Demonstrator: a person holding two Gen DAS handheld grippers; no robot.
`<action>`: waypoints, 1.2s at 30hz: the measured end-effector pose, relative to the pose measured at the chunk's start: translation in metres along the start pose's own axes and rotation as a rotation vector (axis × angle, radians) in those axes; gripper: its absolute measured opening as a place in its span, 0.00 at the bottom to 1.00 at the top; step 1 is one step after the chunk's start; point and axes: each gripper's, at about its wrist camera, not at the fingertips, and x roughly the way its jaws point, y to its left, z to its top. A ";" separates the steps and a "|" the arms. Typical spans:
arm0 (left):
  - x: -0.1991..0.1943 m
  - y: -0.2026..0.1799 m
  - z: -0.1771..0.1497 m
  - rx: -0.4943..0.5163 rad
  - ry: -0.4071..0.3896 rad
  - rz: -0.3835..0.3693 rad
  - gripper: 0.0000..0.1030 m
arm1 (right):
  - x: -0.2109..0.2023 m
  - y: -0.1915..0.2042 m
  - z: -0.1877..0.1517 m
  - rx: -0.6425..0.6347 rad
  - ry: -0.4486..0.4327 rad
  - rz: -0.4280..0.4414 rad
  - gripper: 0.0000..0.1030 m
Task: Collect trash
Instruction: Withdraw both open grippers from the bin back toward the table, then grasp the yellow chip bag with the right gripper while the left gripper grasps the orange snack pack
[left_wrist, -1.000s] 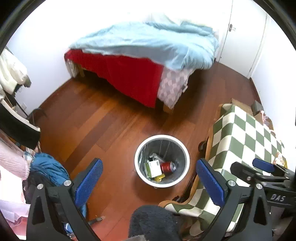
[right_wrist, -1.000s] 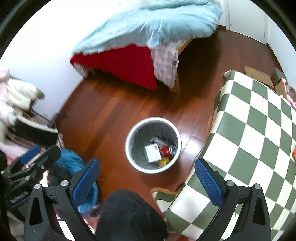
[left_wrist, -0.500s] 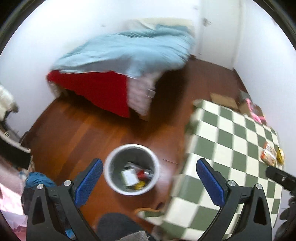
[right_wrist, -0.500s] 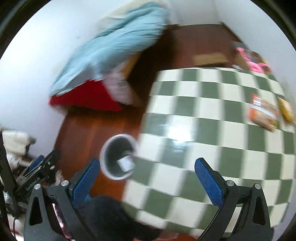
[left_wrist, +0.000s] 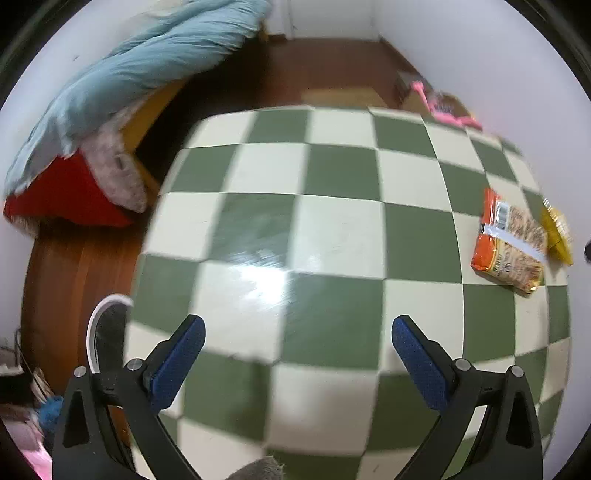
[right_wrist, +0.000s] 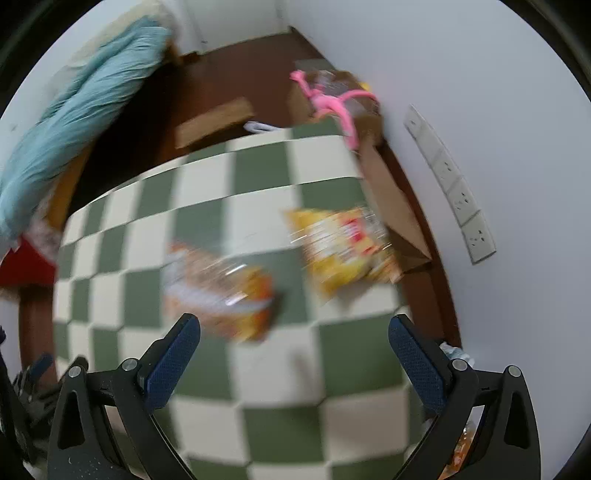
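Observation:
An orange snack packet (left_wrist: 509, 243) and a yellow packet (left_wrist: 557, 232) lie at the right side of the green-and-white checkered table (left_wrist: 332, 229). In the right wrist view the orange packet (right_wrist: 218, 288) lies just beyond my open right gripper (right_wrist: 293, 338), and the yellow packet (right_wrist: 343, 251) sits farther right near the table edge; both are blurred. My left gripper (left_wrist: 297, 341) is open over the table's near middle, holding nothing. The rim of the metal bin (left_wrist: 99, 325) peeks out on the floor left of the table.
A bed with a blue blanket (left_wrist: 140, 70) and red sheet (left_wrist: 62, 195) stands at the left. Cardboard boxes with a pink item (right_wrist: 332, 99) sit on the wooden floor beyond the table. Wall sockets (right_wrist: 450, 184) line the right wall.
Both grippers have swung right, from above the bin to over the checkered table. The bin has slid to the left edge of view and the two packets now lie ahead of the right gripper.

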 end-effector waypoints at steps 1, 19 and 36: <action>0.006 -0.006 0.003 0.010 0.007 0.008 1.00 | 0.010 -0.010 0.009 0.014 0.011 0.002 1.00; -0.013 -0.090 0.031 0.110 -0.032 -0.128 1.00 | 0.053 -0.045 0.017 0.016 -0.024 0.031 0.59; 0.012 -0.195 0.034 0.295 -0.005 -0.203 0.09 | 0.031 -0.099 -0.034 0.168 -0.038 0.033 0.59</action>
